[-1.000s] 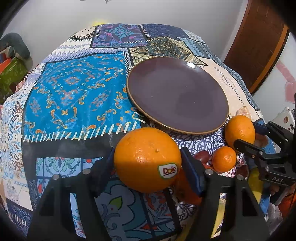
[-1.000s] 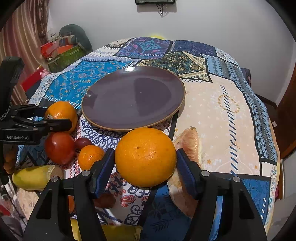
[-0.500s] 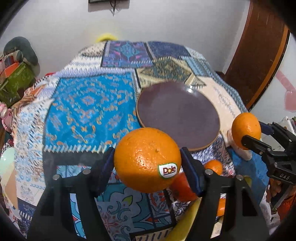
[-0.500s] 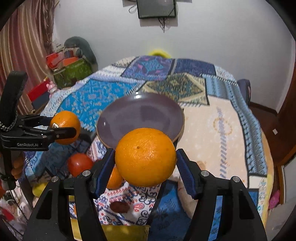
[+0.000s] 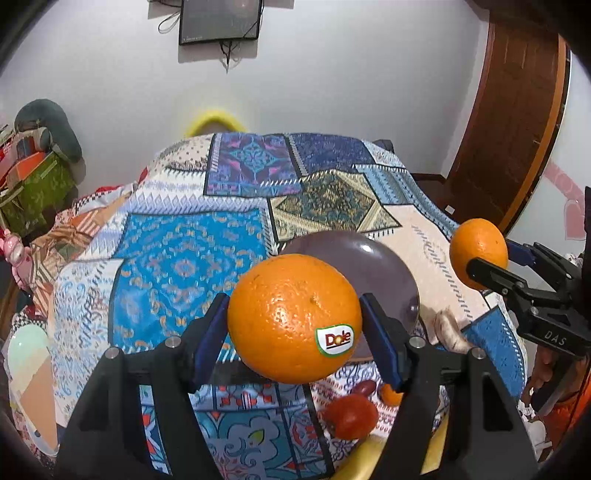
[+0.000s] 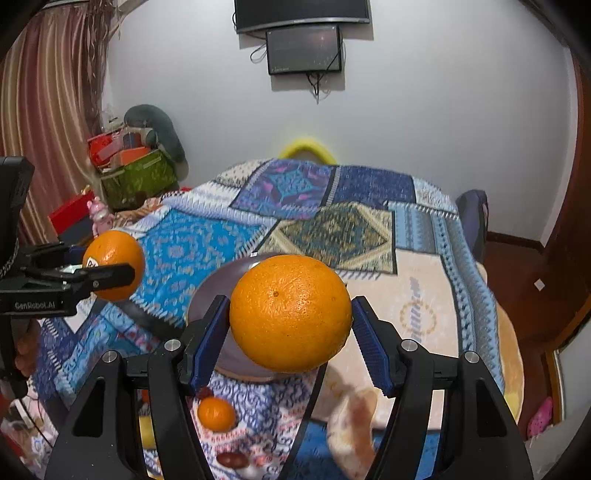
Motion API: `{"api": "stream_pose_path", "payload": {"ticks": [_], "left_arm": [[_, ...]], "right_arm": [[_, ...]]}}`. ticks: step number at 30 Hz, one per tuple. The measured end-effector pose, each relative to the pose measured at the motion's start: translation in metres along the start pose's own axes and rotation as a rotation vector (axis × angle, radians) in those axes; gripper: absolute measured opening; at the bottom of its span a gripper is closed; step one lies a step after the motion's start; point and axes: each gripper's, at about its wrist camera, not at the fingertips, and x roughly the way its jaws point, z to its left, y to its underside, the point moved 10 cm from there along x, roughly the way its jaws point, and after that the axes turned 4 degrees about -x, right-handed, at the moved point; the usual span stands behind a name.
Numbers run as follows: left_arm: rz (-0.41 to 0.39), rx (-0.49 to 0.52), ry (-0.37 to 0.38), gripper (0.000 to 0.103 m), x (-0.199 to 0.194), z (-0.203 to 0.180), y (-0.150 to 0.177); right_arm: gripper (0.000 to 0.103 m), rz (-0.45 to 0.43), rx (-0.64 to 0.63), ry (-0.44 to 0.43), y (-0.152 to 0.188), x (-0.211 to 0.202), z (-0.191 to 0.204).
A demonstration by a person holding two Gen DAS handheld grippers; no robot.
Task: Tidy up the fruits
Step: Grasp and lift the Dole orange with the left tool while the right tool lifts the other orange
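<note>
Left claw (image 5: 295,328) clamped on stickered orange (image 5: 291,314), right claw (image 6: 290,325) likewise on plain orange (image 6: 290,312).

stickered orange (image 5: 294,318) aloft, plain orange (image 6: 290,313) aloft, purple plate (image 5: 384,266) below

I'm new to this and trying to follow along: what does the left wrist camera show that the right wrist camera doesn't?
Only the left wrist view shows the whole Dole sticker and a red fruit below.

Only the right wrist view shows the striped curtain and a second, larger screen.

Both show the purple plate, the patchwork cloth, and each gripper, left gripper and right gripper, clamped on its own orange.
</note>
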Motion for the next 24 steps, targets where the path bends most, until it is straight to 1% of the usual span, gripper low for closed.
{"api": "stream_pose_path", "payload": {"ticks": [5, 11, 18, 24], "left_arm": [[-0.007, 0.007, -0.001, 0.070, 0.011, -0.004, -0.012], [0.004, 0.012, 0.003, 0.070, 0.034, -0.008, -0.018], [0.044, 0.006, 0.008, 0.070, 0.068, -0.011, -0.016], [0.083, 0.003, 0.001, 0.070, 0.099, -0.010, -0.016]], "right_arm": [[0.063, -0.026, -0.005, 0.011, -0.016, 0.007, -0.004], [0.063, -0.027, -0.007, 0.020, -0.027, 0.025, -0.012], [0.063, -0.002, 0.001, 0.017, -0.028, 0.052, -0.018], [0.063, 0.041, -0.002, 0.012, -0.024, 0.079, -0.023]]}}
